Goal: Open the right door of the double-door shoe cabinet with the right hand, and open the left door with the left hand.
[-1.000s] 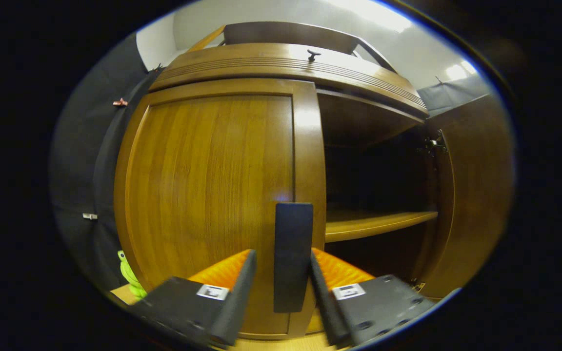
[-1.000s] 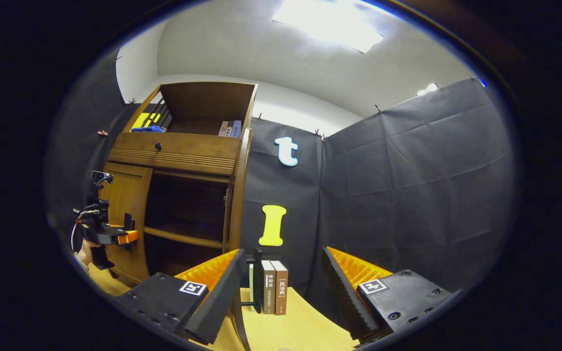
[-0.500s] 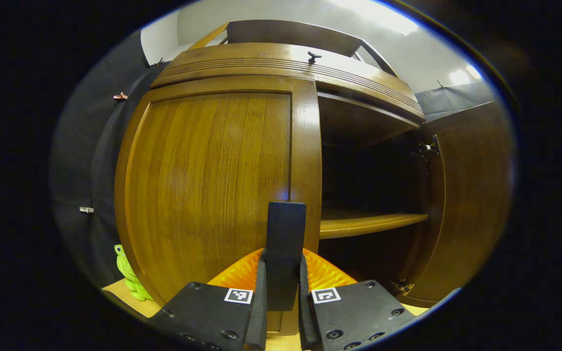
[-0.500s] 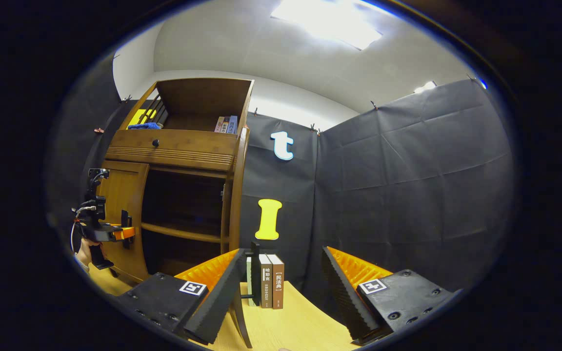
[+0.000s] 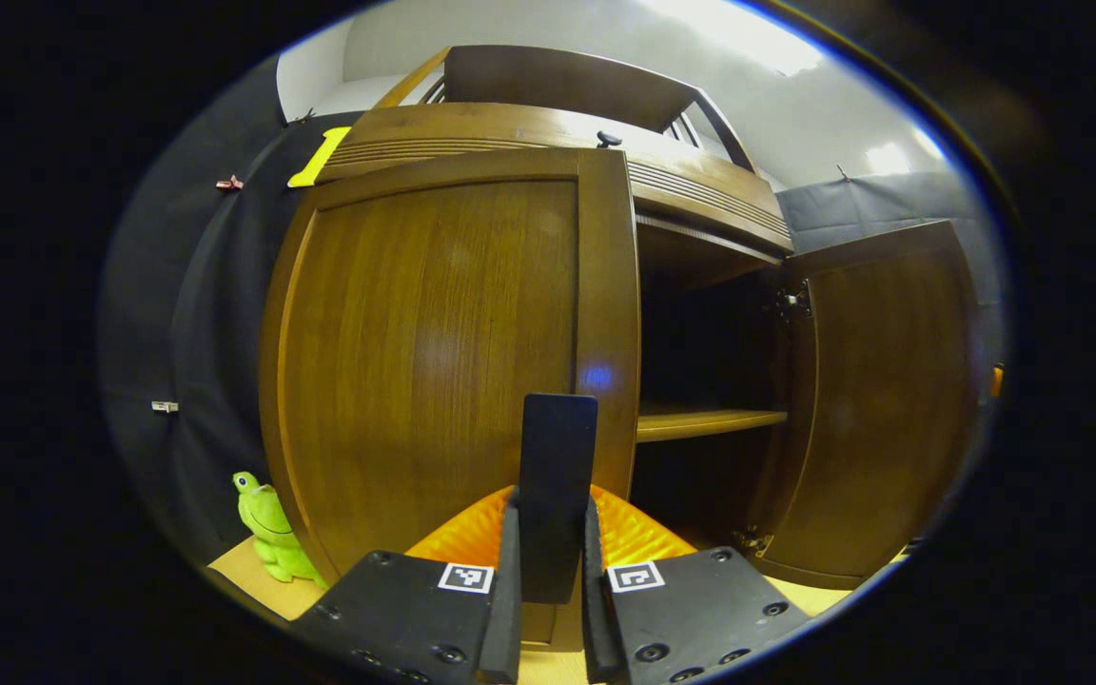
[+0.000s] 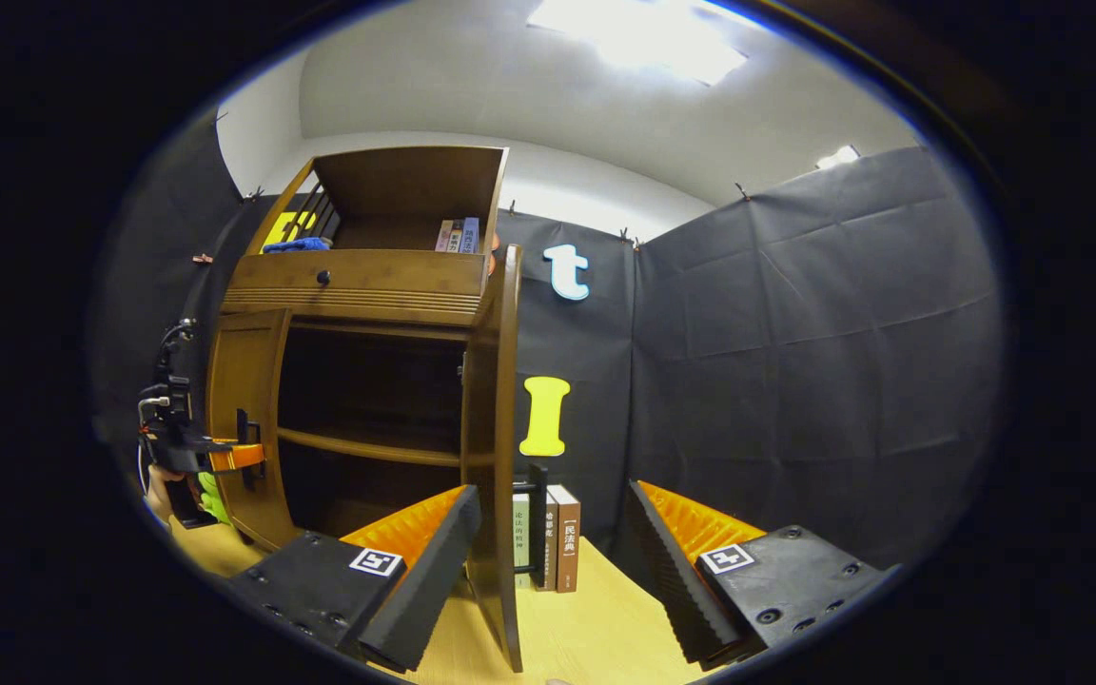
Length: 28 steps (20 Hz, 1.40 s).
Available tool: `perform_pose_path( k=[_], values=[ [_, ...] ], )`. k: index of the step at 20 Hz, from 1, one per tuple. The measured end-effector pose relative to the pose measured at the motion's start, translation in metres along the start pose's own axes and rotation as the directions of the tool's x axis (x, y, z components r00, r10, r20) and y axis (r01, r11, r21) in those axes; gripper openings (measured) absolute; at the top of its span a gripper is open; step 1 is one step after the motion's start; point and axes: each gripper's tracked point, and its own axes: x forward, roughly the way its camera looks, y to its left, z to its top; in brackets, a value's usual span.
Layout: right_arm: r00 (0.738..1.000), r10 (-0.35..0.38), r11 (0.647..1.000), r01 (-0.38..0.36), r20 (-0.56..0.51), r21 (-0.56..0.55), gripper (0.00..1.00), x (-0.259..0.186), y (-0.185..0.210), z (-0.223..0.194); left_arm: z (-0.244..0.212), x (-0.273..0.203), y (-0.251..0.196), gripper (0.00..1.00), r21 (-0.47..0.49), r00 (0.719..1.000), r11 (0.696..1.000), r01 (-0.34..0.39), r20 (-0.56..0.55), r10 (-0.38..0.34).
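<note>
Left gripper: the left gripper is clenched on the black handle of the left door, a finger pressing each side of the flat upright bar; seen from the right gripper view it sits at the door's free edge with a hand behind it
Right gripper: the right gripper hangs released, fingers wide apart and holding nothing, just in front of the right door
Left door: swung a little way out from the shoe cabinet, a gap showing at its free edge; most of its swing is left to do
Right door: already wide open, standing edge-on to the right gripper, its own black handle on the far face
How it handles: solid wood panel on hinges, stiff and probably fairly heavy, so it should swing in a fixed arc rather than pull straight; the handle is smooth, narrow and rigid, best held mid-length and square so it cannot slip or twist
Inside: dark interior with one wooden shelf
Surface: pale wooden tabletop under the cabinet; books stand behind the right door, a green toy frog beside the left door
Room: black cloth walls, white ceiling with a bright light panel
</note>
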Motion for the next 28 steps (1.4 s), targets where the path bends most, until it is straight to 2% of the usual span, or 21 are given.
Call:
perform_pose_path(
  k=[1, 2, 6, 8, 12, 13, 18, 21, 23, 28],
  values=[
    [1.0, 0.004, 1.0, -0.004, -0.002, -0.002, 0.97, -0.003, 0.004, 0.001, 0.0, -0.007, 0.001, 0.31, 0.002, 1.0, 1.0, 0.007, -0.002, -0.007],
    [1.0, 0.007, 1.0, -0.007, -0.001, -0.003, 0.99, -0.005, 0.009, 0.002, 0.001, -0.016, 0.002, 0.31, 0.001, 1.0, 1.0, 0.014, -0.003, -0.014],
    [1.0, 0.019, 1.0, -0.019, 0.002, -0.004, 0.97, -0.016, 0.026, 0.009, 0.005, -0.048, 0.01, 0.31, -0.031, 0.999, 0.999, 0.038, -0.007, -0.038],
    [1.0, 0.032, 0.999, -0.032, 0.0, 0.004, 0.97, -0.022, 0.038, 0.011, 0.009, -0.06, 0.014, 0.28, -0.027, 0.999, 0.999, 0.04, -0.01, -0.04],
    [0.999, 0.053, 0.998, -0.053, 0.002, 0.018, 0.95, -0.035, 0.063, 0.014, 0.009, -0.099, 0.037, 0.29, -0.017, 0.999, 0.999, 0.036, -0.018, -0.036],
    [0.998, 0.057, 0.998, -0.057, 0.002, 0.019, 0.97, -0.038, 0.069, 0.015, 0.01, -0.104, 0.04, 0.28, -0.02, 0.999, 0.999, 0.039, -0.018, -0.039],
    [0.997, 0.081, 0.996, -0.081, 0.001, 0.035, 0.95, -0.053, 0.096, 0.017, 0.013, -0.129, 0.06, 0.29, -0.02, 0.999, 0.999, 0.036, -0.012, -0.036],
    [0.996, 0.089, 0.995, -0.089, -0.005, 0.041, 0.97, -0.056, 0.106, 0.015, 0.013, -0.137, 0.067, 0.29, -0.02, 1.0, 0.999, 0.027, -0.015, -0.027],
    [0.996, 0.091, 0.995, -0.09, -0.016, 0.041, 0.95, -0.055, 0.11, 0.014, 0.015, -0.142, 0.074, 0.29, -0.008, 1.0, 1.0, 0.016, -0.008, -0.016],
    [0.994, 0.102, 0.994, -0.1, -0.036, 0.051, 0.97, -0.054, 0.12, 0.008, 0.016, -0.156, 0.092, 0.26, 0.017, 0.999, 0.999, -0.041, 0.0, 0.041]
  ],
)
